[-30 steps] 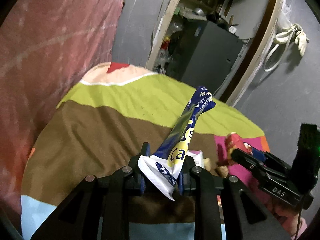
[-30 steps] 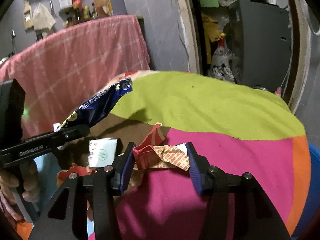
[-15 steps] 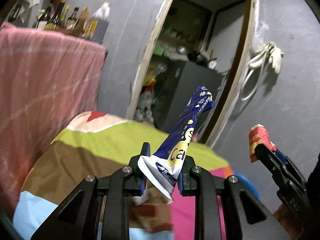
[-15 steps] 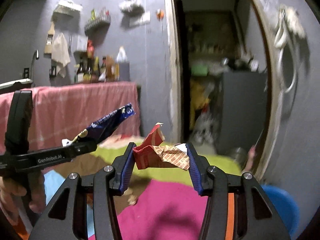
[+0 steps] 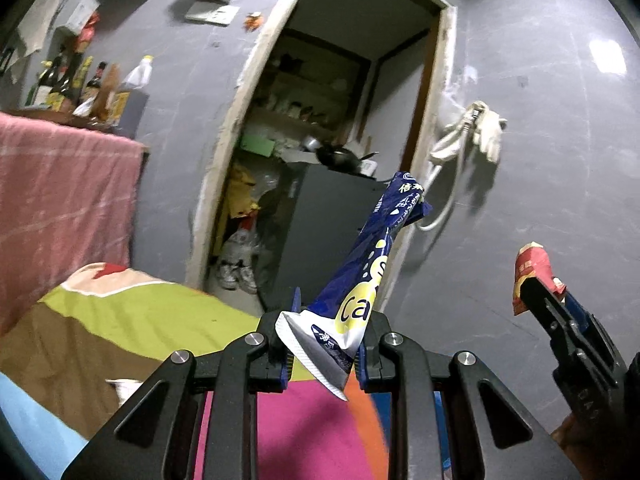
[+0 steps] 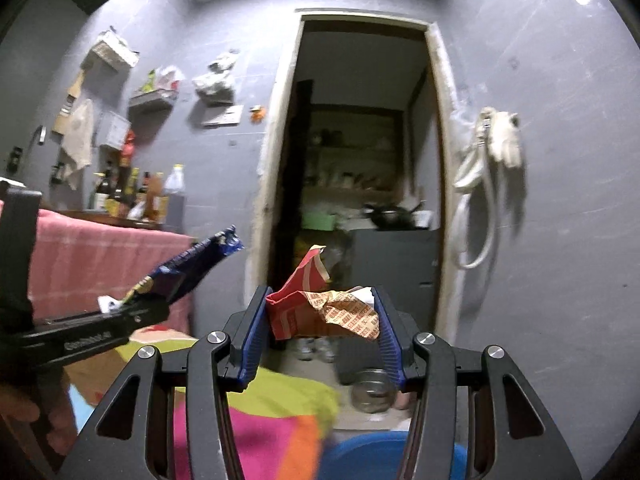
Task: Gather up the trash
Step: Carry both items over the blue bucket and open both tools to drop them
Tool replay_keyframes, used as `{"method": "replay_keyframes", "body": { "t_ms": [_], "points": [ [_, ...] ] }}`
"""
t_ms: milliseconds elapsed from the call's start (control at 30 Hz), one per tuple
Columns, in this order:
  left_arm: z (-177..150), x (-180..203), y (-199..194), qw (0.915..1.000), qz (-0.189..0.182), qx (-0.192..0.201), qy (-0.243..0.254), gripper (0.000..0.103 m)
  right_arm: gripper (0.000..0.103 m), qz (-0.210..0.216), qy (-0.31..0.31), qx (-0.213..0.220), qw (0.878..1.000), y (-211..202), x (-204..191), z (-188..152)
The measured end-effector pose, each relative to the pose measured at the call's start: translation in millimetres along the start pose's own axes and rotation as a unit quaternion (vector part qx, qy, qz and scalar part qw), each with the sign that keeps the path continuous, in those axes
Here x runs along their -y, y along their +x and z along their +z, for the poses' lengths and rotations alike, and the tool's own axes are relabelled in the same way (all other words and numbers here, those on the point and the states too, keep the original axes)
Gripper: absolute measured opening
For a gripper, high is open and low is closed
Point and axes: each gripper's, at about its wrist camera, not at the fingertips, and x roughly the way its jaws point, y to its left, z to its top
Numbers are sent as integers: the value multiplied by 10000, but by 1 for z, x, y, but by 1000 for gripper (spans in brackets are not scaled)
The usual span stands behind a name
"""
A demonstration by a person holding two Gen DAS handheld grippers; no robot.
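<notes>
My left gripper [image 5: 322, 336] is shut on a long blue and yellow snack wrapper [image 5: 370, 276] that sticks up and forward from its jaws. It also shows in the right wrist view [image 6: 192, 270], at the left. My right gripper [image 6: 322, 316] is shut on a crumpled red and tan paper wrapper [image 6: 320, 308]. That wrapper shows in the left wrist view [image 5: 532, 276], at the right. Both grippers are raised above the table with the striped cloth [image 5: 120, 320]. A blue bin [image 6: 384, 456] lies below the right gripper.
A white scrap [image 5: 126, 388] lies on the cloth. An open doorway [image 6: 360, 184] with a dark cabinet is ahead. A metal bowl [image 6: 370, 394] stands on the floor. A pink-covered counter with bottles [image 6: 120, 196] is at the left. White gloves [image 6: 500, 140] hang on the wall.
Both grippers have lifted away from the table, each with its wrapper, and tilted up toward the doorway. The blue bin has come into the right wrist view.
</notes>
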Motion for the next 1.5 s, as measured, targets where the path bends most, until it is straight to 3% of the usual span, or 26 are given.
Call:
{"method": "replay_keyframes", "body": {
  "t_ms": [200, 500, 700, 900, 1500],
  "points": [
    [-15, 33, 20, 9999, -99, 10, 71, 20, 48, -552, -37, 54, 9985, -10, 37, -20],
    [-47, 64, 65, 9979, -223, -462, 398, 20, 48, -990, 225, -335, 9943, -6, 82, -54],
    [-71, 75, 97, 9921, -314, -1129, 455, 20, 48, -918, 680, -1021, 9882, 11, 108, -77],
    [-90, 81, 123, 9844, -365, -1656, 461, 20, 50, -813, 995, -1424, 9814, 19, 120, -93],
    [-122, 81, 167, 9624, -480, -2660, 252, 21, 52, -623, 1207, -2145, 9672, 41, 129, -119]
  ]
}}
